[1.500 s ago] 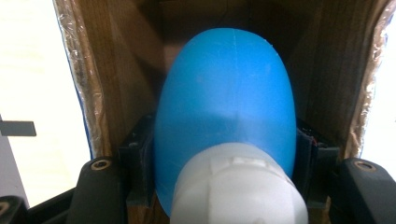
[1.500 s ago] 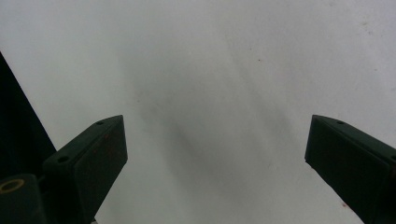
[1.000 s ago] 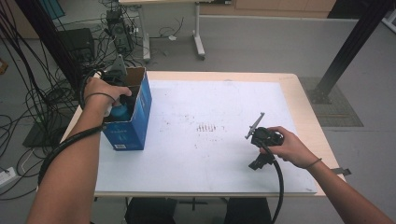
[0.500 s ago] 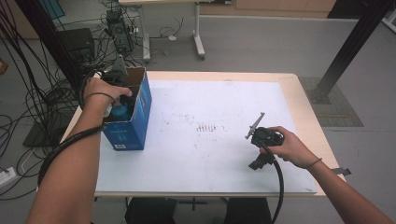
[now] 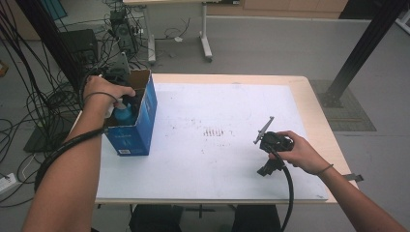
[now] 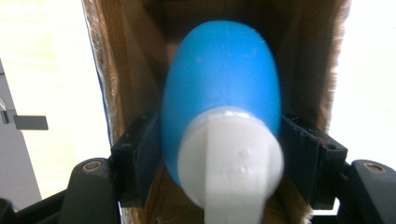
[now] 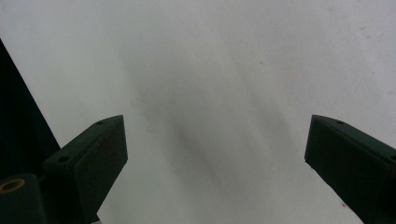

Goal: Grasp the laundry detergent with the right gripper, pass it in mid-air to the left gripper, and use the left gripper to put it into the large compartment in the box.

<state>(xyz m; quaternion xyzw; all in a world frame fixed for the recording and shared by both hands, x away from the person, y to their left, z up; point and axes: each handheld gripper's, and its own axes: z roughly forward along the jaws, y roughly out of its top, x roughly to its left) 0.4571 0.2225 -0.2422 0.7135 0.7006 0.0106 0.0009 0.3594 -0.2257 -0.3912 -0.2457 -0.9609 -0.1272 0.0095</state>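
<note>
Grey workshop floor (image 5: 270, 43), cables (image 5: 43, 96) tangled off the left edge, white tabletop (image 5: 217, 179) scuffed mid-way. Over to the left claw (image 6: 222, 140): reached down into the blue box (image 5: 140, 130) at the left edge, jaws just been opening, blue bottle (image 6: 222, 79) between them, pads hard by its sides. Pressing or free? Couldn't tell. Looked risky: lift too soon, snag the bottle, tip the box off the edge. Right claw (image 7: 215, 149): hung wide apart, empty, near the right edge.

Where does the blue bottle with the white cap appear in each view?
High view: the blue bottle sits far left, inside the open blue cardboard box, under the left hand.
Left gripper view: the bottle is at centre, white cap nearest, between the jaws.
Right gripper view: white table surface between open jaws.
Shared landmark: the box's brown inner wall.
</note>
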